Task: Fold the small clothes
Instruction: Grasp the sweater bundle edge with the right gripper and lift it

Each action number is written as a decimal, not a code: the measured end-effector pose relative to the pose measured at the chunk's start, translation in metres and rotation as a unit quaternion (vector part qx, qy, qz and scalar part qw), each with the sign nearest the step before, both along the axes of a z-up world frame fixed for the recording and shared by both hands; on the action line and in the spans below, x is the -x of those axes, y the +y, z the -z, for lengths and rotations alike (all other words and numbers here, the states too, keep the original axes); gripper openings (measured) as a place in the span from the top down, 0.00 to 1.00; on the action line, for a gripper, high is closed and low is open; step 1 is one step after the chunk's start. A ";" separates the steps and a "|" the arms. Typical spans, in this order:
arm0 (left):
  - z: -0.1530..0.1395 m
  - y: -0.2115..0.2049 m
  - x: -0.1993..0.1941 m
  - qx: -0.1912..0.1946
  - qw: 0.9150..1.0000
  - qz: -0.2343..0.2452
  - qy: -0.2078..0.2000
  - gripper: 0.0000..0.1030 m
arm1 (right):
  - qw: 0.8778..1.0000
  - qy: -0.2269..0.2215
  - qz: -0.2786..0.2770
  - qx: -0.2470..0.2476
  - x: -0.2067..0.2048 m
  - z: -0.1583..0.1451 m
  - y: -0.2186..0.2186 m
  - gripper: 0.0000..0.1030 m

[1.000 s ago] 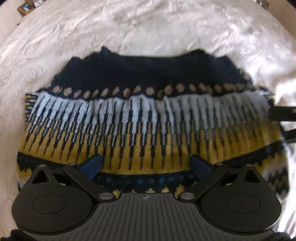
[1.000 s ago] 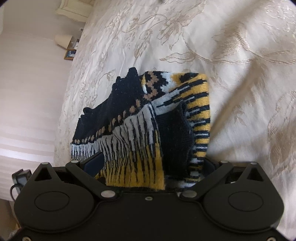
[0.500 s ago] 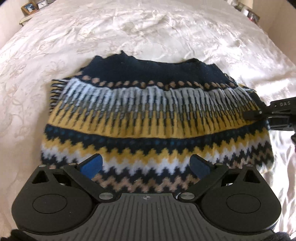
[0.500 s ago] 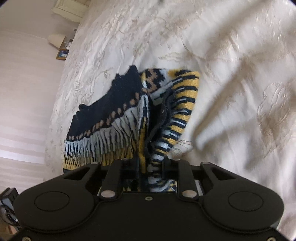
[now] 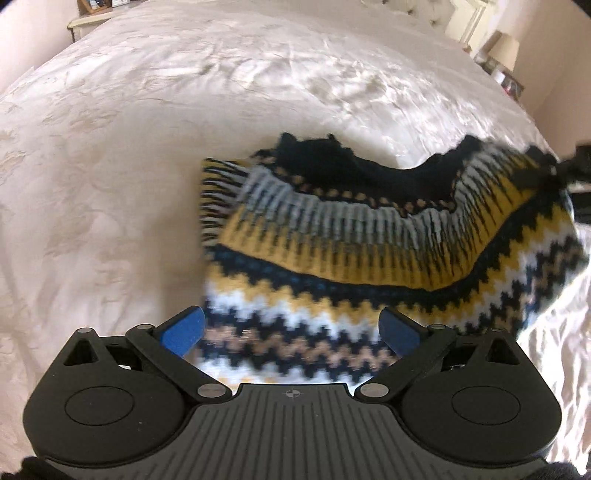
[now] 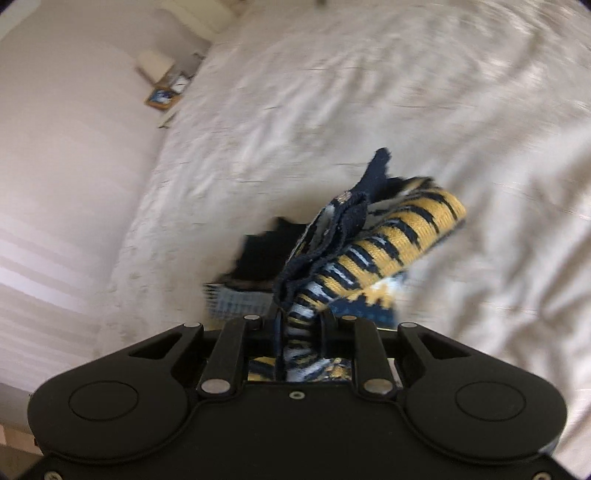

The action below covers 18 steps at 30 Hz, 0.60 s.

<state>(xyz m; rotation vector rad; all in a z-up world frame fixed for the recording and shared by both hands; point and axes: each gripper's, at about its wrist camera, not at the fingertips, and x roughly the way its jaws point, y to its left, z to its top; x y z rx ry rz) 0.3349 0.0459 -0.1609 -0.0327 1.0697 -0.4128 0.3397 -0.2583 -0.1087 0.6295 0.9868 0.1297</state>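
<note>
1. Cream bedspread [image 5: 155,155] covers the bed on the left of the left wrist view, bare of clothes; a bedside stand with picture frames [image 5: 94,9] sits at the far left corner.
2. Just right of that, the left tool [image 5: 291,325] hangs with its blue pads [image 5: 184,326] spread wide apart, nothing pinched between them; the near zigzag hem of the sweater lies under the gap.
3. Across the middle, the knitted sweater [image 5: 369,258] rests on the bed, its long axis running left to right. Its left edge lies flat; its right side rises off the bedspread.
4. At the far right, the right tool [image 6: 301,325] is clamped on that right edge, a bunch of yellow-and-navy knit squeezed between its fingers, with the fabric lifted and curling over.
5. My reading: the coming move carries the held right side leftward over the flat left side, so the right hand does the work. The left hand is nearer the hem and is placed to pin it.
</note>
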 end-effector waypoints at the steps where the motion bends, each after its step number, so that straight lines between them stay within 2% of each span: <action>1: 0.001 0.007 -0.001 0.003 1.000 -0.001 0.001 0.01 | 1.000 -0.003 -0.007 -0.002 -0.005 -0.002 0.013 0.72; 6: 0.005 0.041 -0.003 0.012 1.000 -0.010 0.008 0.01 | 0.999 0.003 -0.041 -0.003 -0.035 0.010 0.079 0.72; 11: 0.011 0.073 -0.004 0.013 1.000 -0.022 0.017 0.01 | 0.998 0.040 -0.055 0.002 -0.056 0.050 0.133 0.73; 15: 0.015 0.093 -0.006 0.013 0.999 -0.031 0.022 0.01 | 0.997 0.060 -0.051 0.010 -0.064 0.071 0.159 0.73; 18: 0.018 0.104 -0.008 0.014 0.999 -0.037 0.026 0.01 | 0.997 0.063 -0.050 0.014 -0.065 0.073 0.172 0.75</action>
